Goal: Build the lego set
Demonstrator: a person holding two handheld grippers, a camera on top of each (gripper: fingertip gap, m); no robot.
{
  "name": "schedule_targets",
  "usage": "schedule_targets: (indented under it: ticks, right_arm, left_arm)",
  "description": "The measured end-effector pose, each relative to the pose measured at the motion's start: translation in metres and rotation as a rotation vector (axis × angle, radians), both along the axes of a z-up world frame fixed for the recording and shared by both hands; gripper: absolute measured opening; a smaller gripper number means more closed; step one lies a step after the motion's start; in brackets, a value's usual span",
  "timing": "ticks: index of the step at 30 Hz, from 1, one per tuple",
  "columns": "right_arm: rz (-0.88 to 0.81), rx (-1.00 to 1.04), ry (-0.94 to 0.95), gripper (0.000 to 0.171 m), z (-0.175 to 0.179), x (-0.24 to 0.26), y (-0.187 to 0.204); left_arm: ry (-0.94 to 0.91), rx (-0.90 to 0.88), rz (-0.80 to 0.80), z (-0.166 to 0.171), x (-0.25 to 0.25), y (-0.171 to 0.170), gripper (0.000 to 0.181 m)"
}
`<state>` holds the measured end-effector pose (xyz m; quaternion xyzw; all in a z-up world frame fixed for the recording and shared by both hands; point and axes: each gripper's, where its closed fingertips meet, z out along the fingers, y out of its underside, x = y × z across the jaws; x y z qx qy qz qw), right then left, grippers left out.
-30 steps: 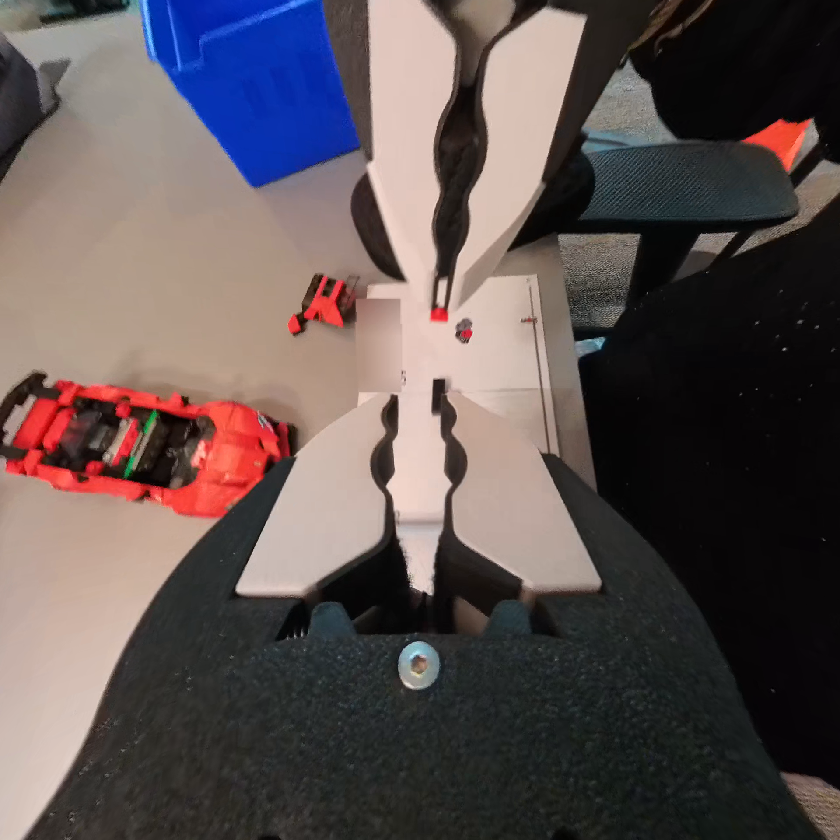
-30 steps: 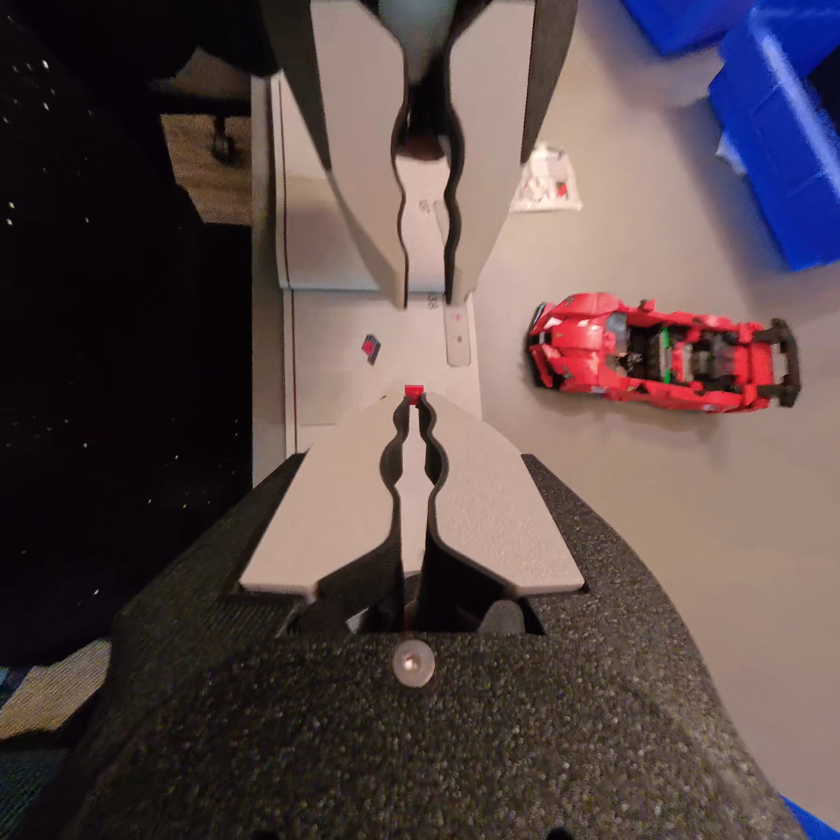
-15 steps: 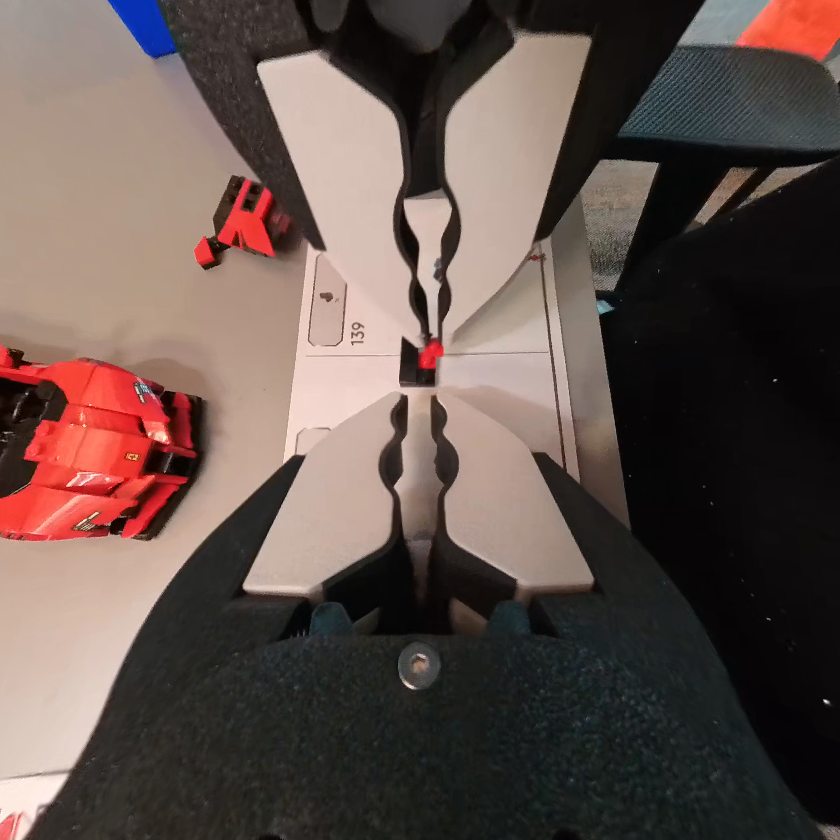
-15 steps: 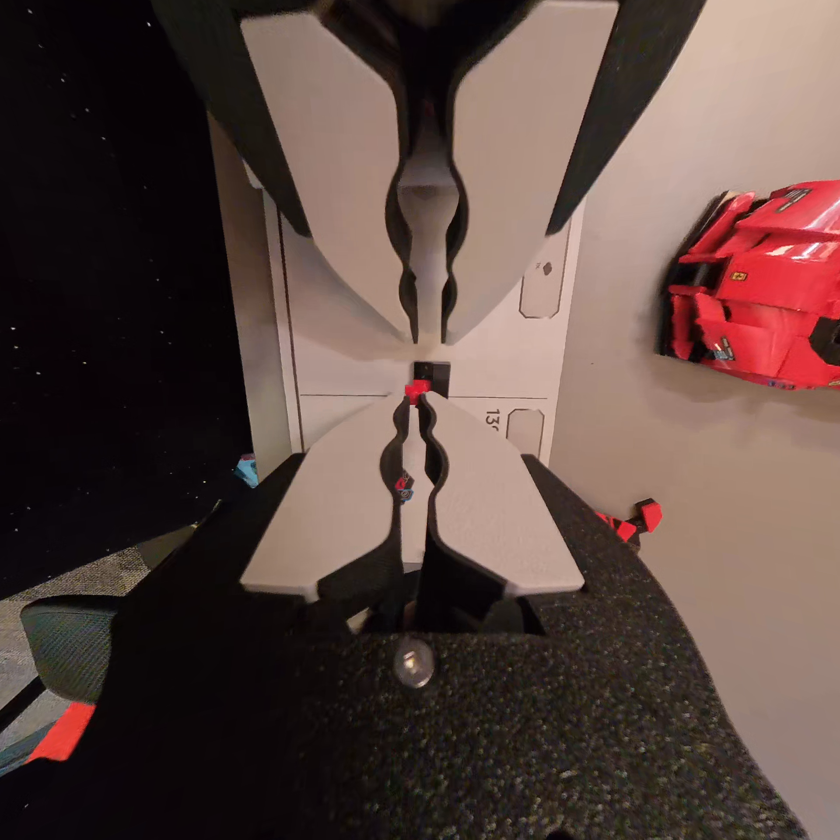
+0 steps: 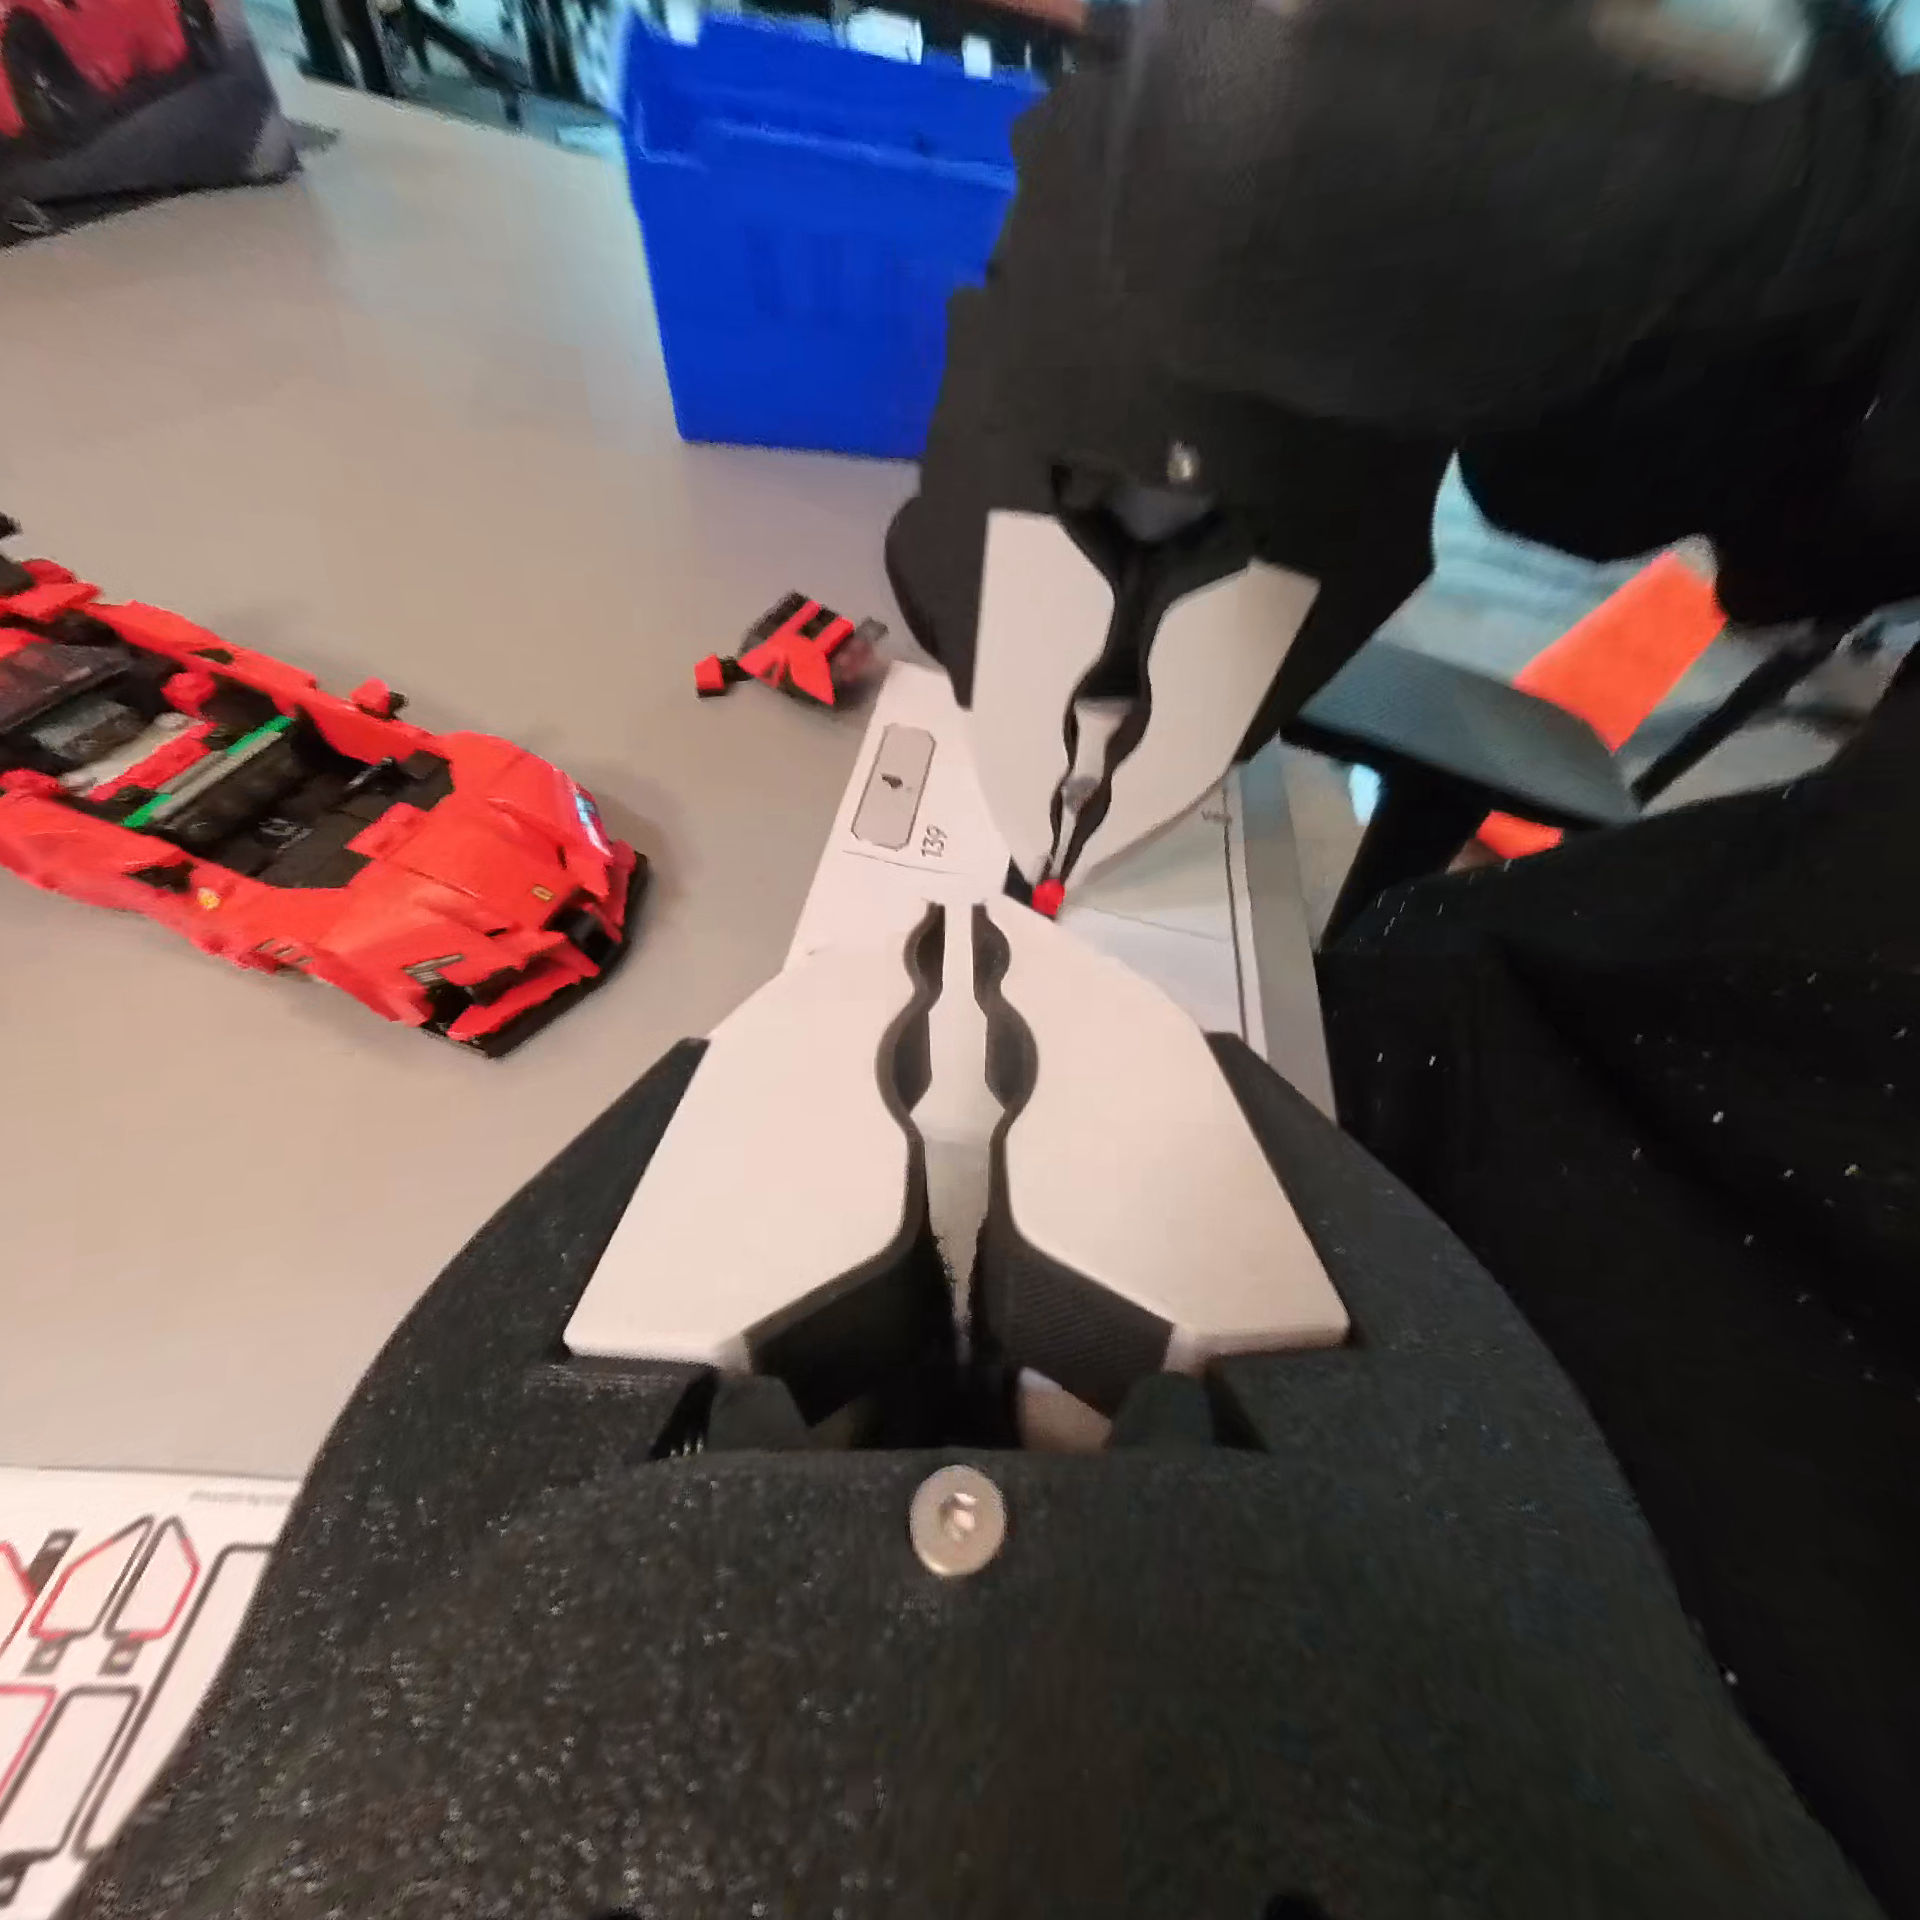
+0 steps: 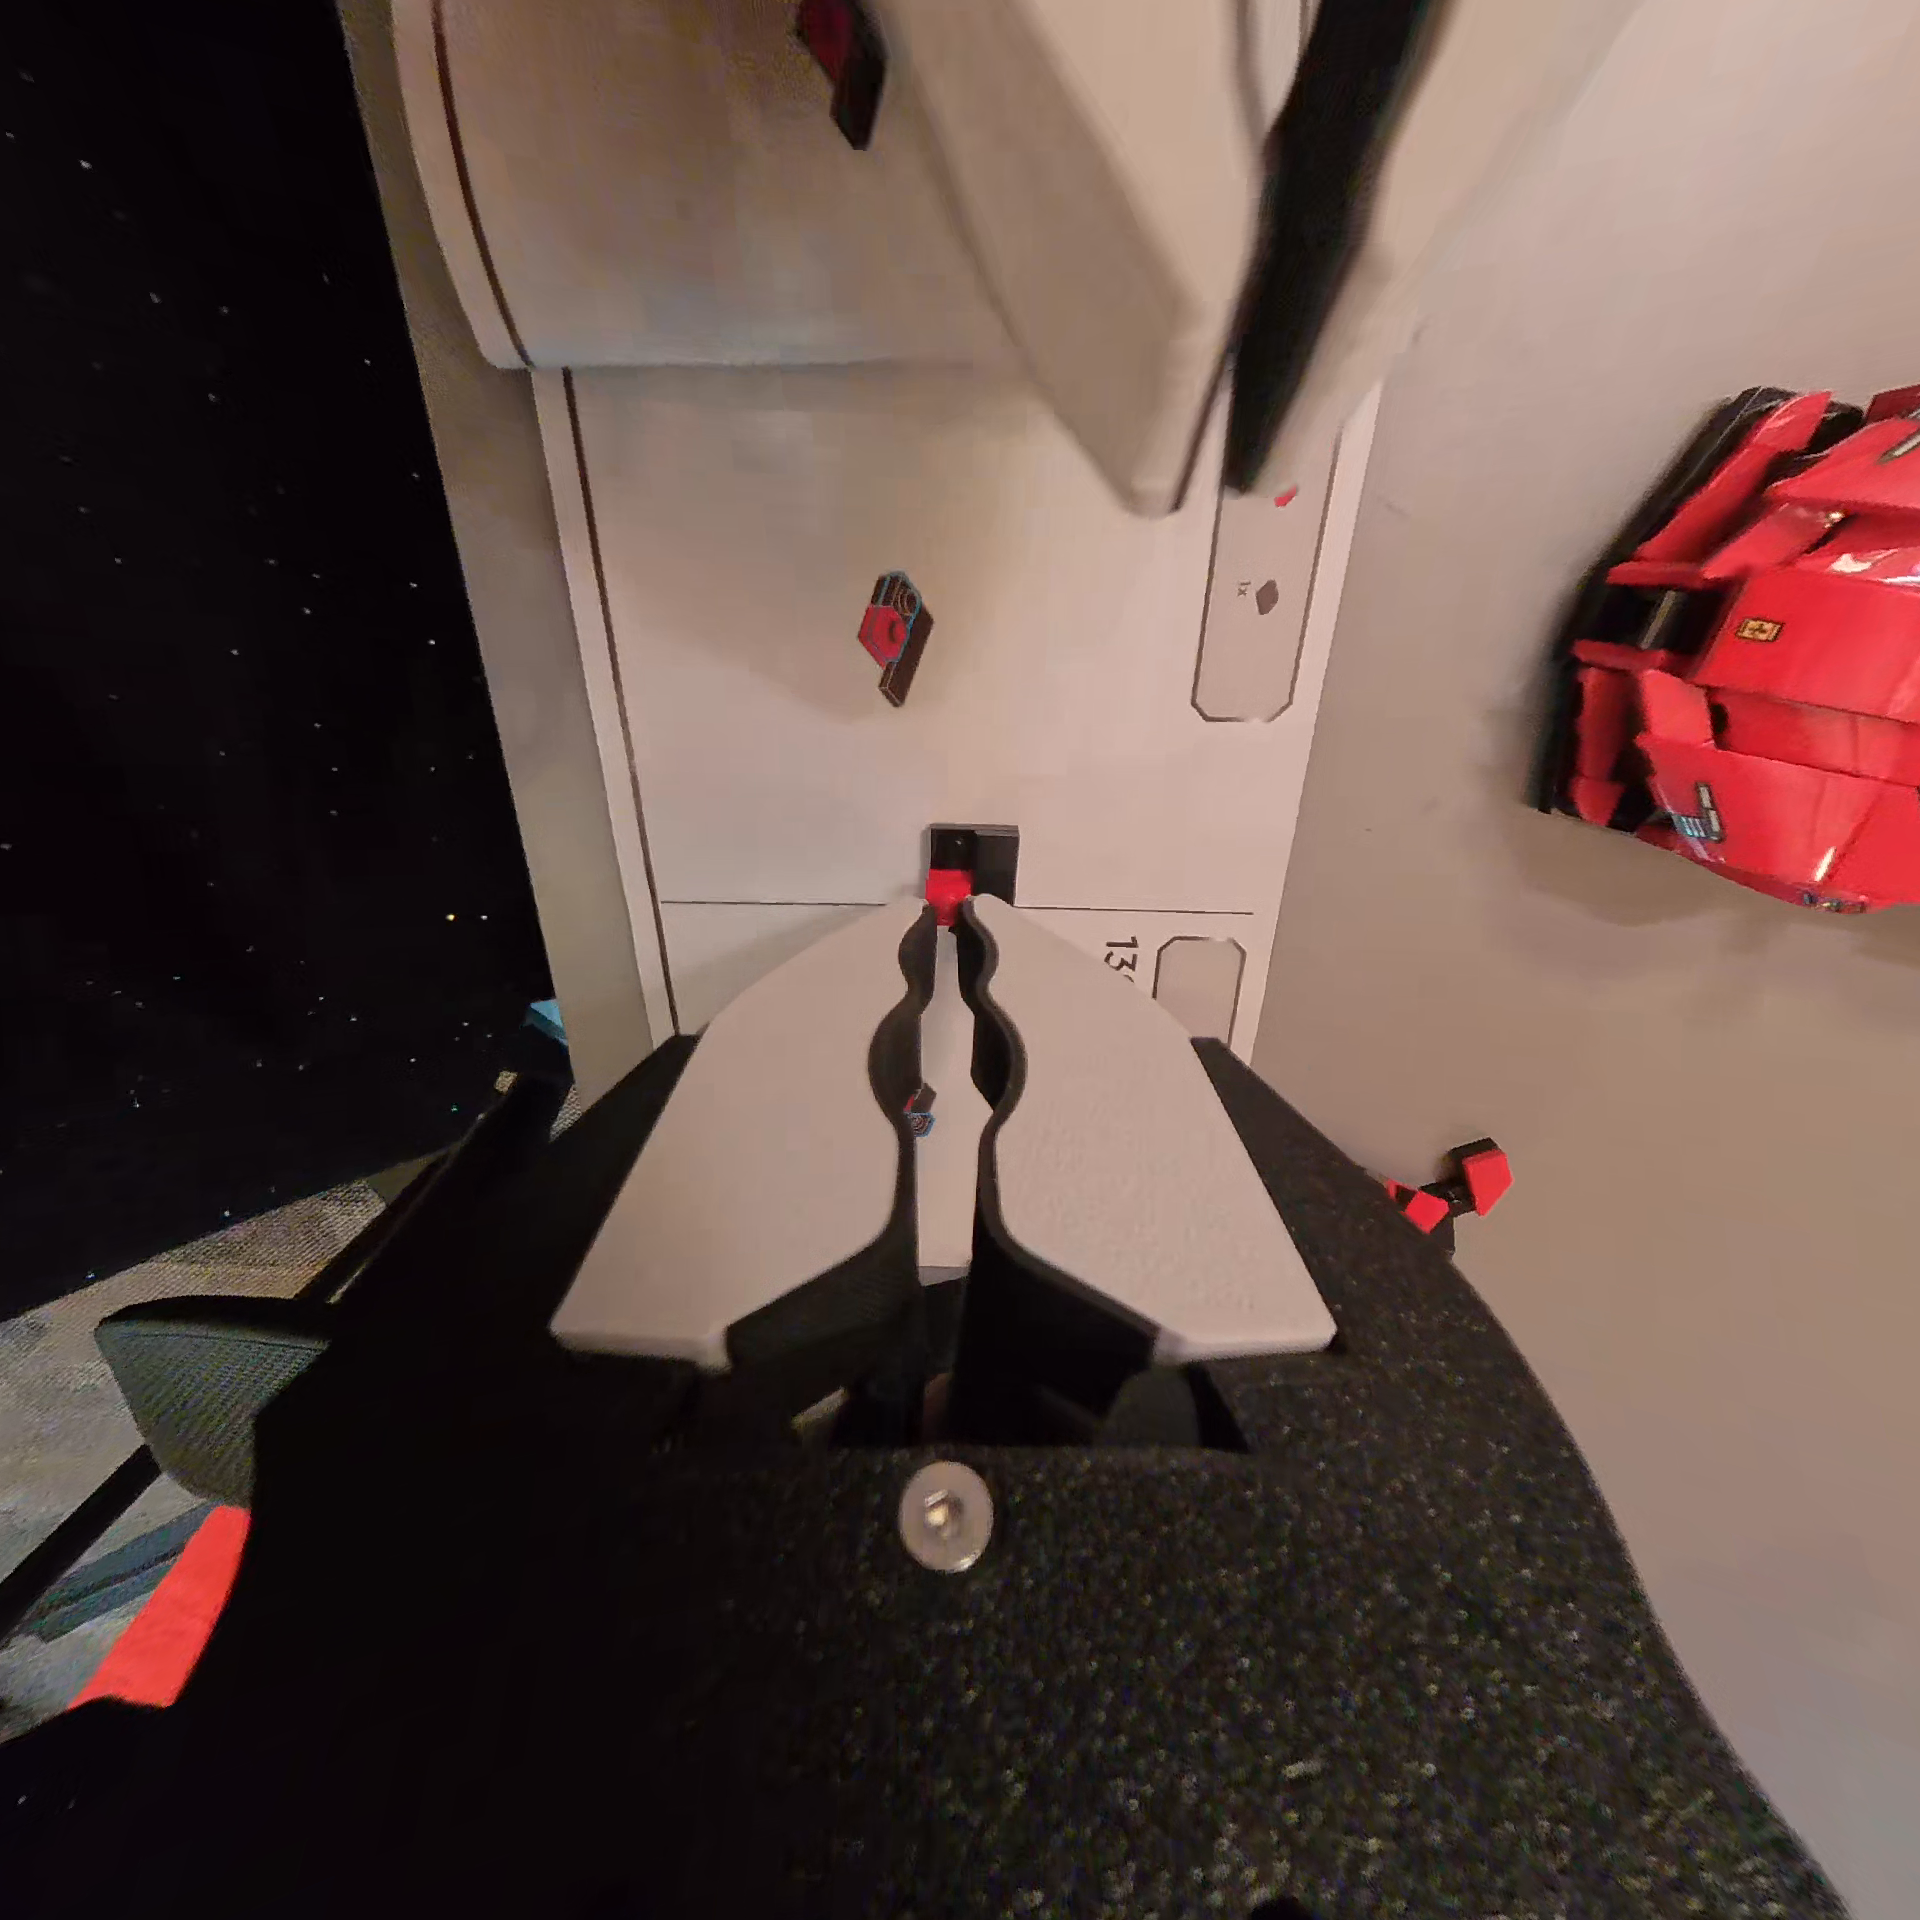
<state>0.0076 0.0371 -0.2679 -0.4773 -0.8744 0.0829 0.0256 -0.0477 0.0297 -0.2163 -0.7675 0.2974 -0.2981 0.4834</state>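
Over the open instruction booklet (image 6: 790, 790), the right gripper (image 6: 948, 912) pinches a tiny red piece (image 6: 945, 894) against a black plate (image 6: 987, 857); the left gripper (image 5: 958, 914), jaws slightly parted, holds nothing. Off-centre pressure could slide the unsteadied plate.

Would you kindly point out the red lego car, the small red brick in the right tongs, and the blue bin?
red lego car (image 5: 343, 831), left wrist view, on its red bodywork.
small red brick (image 6: 945, 891), right wrist view, on its red face.
blue bin (image 5: 810, 291), left wrist view, on its front wall.
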Motion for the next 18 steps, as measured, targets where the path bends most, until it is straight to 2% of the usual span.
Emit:
schedule_targets:
  ticks: [5, 18]
  right_arm:
    - [-0.008, 0.002, -0.023, 0.004, -0.002, -0.001, 0.0]
    - [-0.059, 0.04, -0.051, 0.004, -0.004, -0.002, -0.001]
  left_arm:
    - [-0.143, 0.005, 0.057, 0.013, -0.019, 0.005, 0.005]
    - [-0.23, -0.005, 0.1, 0.017, -0.032, 0.009, 0.004]
